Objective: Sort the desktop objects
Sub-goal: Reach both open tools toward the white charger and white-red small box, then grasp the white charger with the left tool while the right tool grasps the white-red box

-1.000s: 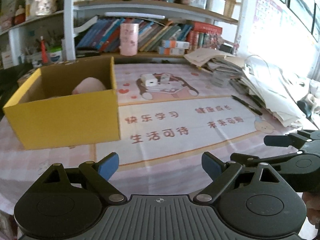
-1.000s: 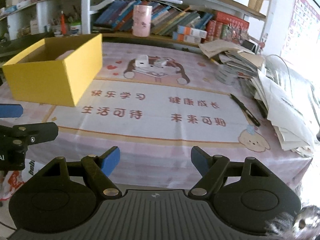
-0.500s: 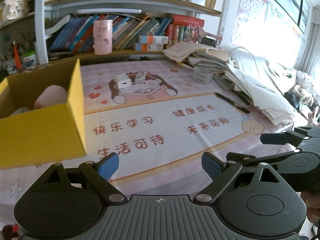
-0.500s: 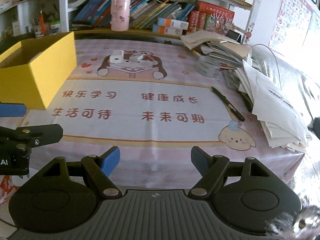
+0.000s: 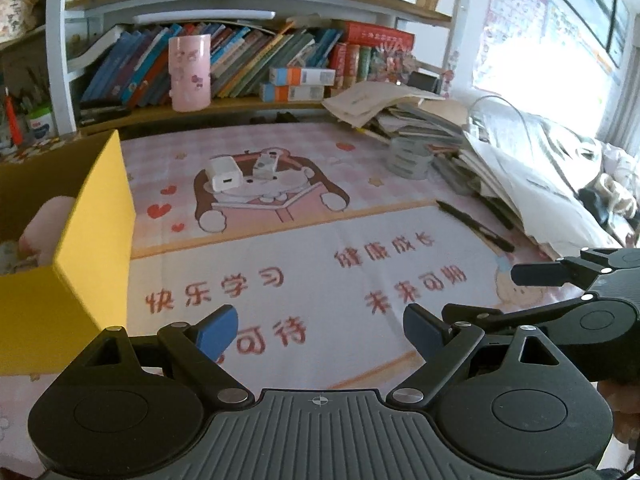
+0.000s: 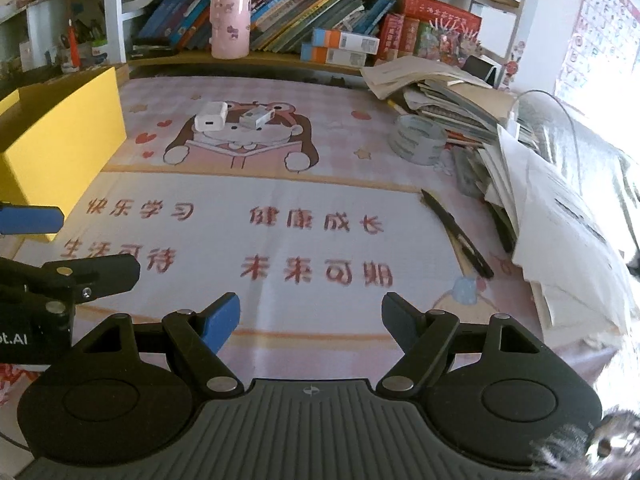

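Chargers wait on the cartoon bear: we see a white charger block (image 5: 224, 173) and a smaller grey adapter (image 5: 265, 165) lying just beside each other on the printed bear near the far middle of the pink desk mat (image 5: 304, 240). To their left stands a yellow cardboard box (image 5: 92, 248), open at the top, with a pale pink object (image 5: 48, 224) inside it. A black pen (image 6: 456, 233) lies on the mat's right side, near a roll of clear tape (image 6: 418, 138) and a sprawling heap of papers and books (image 6: 560, 200). Behind the mat, a pink cup (image 6: 231, 24) stands on a low shelf in front of a row of leaning books (image 6: 304, 12).

We hold both tools above the mat's near edge, well apart from the chargers. The left gripper (image 5: 318, 330) has its blue-tipped fingers spread wide with nothing between them. The right gripper (image 6: 311, 320) is likewise parted and empty, its fingers somewhat less spread. Each gripper shows at the edge of the other's view.
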Demonstrator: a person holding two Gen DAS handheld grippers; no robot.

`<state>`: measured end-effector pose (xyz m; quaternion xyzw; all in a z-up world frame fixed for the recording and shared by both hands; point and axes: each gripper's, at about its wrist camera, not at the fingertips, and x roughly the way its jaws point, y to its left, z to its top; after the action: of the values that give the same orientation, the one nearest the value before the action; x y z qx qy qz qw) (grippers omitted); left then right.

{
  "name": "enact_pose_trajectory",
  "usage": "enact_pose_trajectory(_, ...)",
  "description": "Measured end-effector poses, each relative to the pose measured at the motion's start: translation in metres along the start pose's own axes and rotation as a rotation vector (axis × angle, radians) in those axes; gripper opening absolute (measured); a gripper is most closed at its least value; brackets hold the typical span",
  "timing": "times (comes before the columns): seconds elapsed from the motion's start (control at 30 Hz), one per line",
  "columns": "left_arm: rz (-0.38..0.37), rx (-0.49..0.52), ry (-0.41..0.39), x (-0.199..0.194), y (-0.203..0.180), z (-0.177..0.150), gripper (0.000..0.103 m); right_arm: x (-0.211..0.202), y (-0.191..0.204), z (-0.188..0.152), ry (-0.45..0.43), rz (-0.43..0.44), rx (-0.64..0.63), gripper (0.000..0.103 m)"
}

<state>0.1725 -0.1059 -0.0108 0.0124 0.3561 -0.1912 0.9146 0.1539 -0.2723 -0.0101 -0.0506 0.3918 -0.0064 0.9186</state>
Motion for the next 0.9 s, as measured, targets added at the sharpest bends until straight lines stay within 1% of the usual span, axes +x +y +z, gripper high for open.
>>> enact_pose_trajectory(0.1, 0.023, -0.028, 0.005, 0.014, -0.005, 0.011, 0.092, 0.013, -0.012, 0.011, -0.002, 0.018, 0.0, 0.076)
enact_pose_trajectory(0.2, 0.05, -0.04, -0.007, 0.024, -0.011, 0.02, 0.092, 0.024, -0.025, 0.022, -0.01, 0.042, 0.008, 0.076)
enact_pose_trajectory(0.37, 0.111, -0.058, -0.02, 0.039, -0.016, 0.036, 0.092, 0.045, -0.042, 0.04, -0.017, 0.095, 0.008, 0.076)
enact_pose_trajectory(0.5, 0.161, -0.078, -0.036, 0.051, -0.017, 0.047, 0.092, 0.061, -0.05, 0.057, -0.039, 0.142, -0.012, 0.076)
enact_pose_trajectory(0.7, 0.251, -0.115, -0.076, 0.071, -0.005, 0.069, 0.091, 0.094, -0.057, 0.086, -0.066, 0.186, -0.024, 0.074)
enact_pose_trajectory(0.83, 0.283, -0.132, -0.057, 0.095, 0.011, 0.085, 0.091, 0.116, -0.055, 0.109, -0.068, 0.221, -0.044, 0.074)
enact_pose_trajectory(0.9, 0.301, -0.157, -0.045, 0.107, 0.021, 0.091, 0.087, 0.125, -0.051, 0.12, -0.086, 0.247, -0.072, 0.074)
